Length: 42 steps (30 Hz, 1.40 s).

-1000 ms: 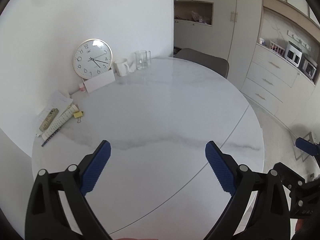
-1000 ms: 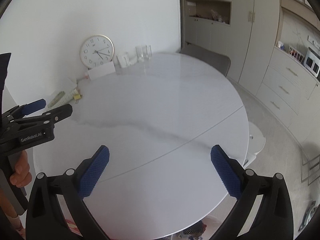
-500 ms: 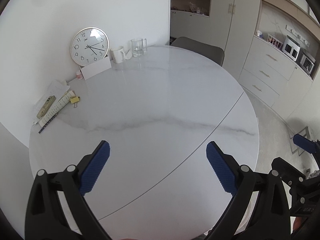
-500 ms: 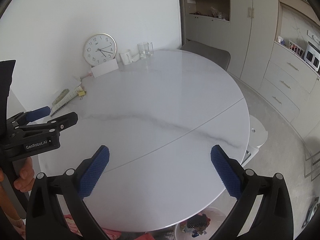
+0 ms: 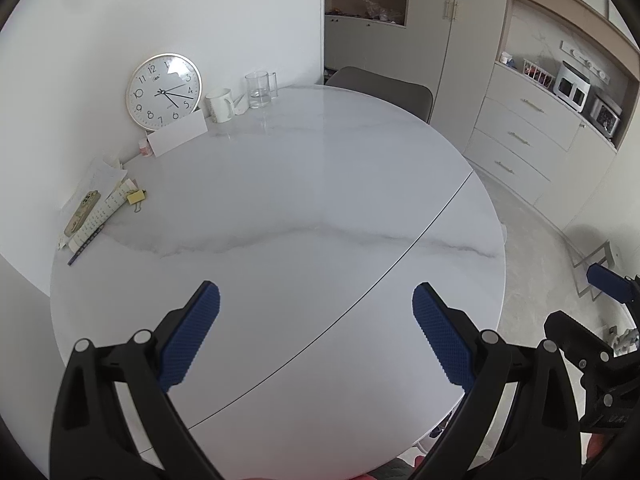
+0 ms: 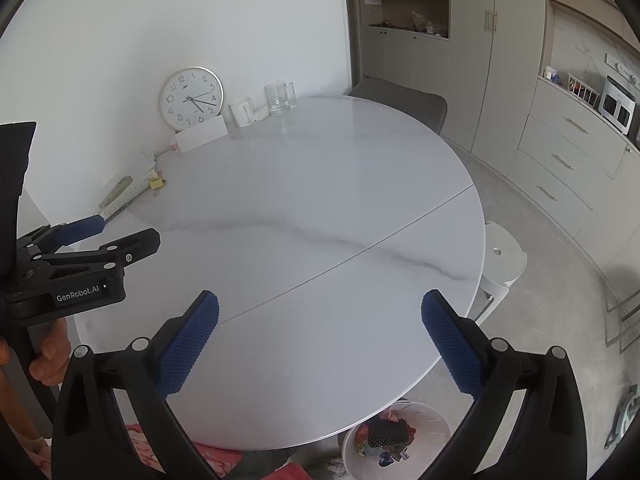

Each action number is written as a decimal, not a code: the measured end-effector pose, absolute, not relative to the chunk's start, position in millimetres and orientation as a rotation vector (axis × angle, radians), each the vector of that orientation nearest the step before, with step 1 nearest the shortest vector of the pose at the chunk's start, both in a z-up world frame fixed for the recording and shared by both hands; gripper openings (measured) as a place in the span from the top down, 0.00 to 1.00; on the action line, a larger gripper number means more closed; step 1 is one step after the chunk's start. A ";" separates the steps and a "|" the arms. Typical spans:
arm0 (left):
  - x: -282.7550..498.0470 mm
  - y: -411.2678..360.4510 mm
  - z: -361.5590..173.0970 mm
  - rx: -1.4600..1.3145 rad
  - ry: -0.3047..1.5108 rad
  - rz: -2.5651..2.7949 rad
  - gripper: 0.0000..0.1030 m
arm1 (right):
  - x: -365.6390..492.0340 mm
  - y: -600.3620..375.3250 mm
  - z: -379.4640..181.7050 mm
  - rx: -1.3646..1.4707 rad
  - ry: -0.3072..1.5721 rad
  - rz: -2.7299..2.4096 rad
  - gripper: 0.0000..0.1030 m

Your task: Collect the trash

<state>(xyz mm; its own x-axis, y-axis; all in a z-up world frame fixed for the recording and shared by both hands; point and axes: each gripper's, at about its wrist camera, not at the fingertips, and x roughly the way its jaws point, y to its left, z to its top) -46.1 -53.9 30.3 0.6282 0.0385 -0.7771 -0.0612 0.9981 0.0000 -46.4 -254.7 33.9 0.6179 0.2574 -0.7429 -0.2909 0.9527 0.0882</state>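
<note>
My left gripper is open and empty, held above the near part of a round white marble table. My right gripper is open and empty above the table's near right edge. The left gripper also shows in the right wrist view, and the right gripper shows at the edge of the left wrist view. A white trash bin holding colourful scraps stands on the floor under the table's near edge. No loose trash shows on the middle of the table.
Against the wall at the table's far left are a clock, a white card, a mug and a glass pitcher. Papers, a phone and a yellow clip lie at the left edge. A grey chair, a white stool and cabinets surround the table.
Both grippers have pulled back and risen from the table, so more of its near edge shows. The trash bin on the floor has come into the right wrist view. Both stay open.
</note>
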 end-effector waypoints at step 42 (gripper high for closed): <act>-41.1 -54.2 28.1 -0.019 0.900 0.053 0.10 | -44.5 -264.2 33.6 -0.045 0.852 0.317 0.02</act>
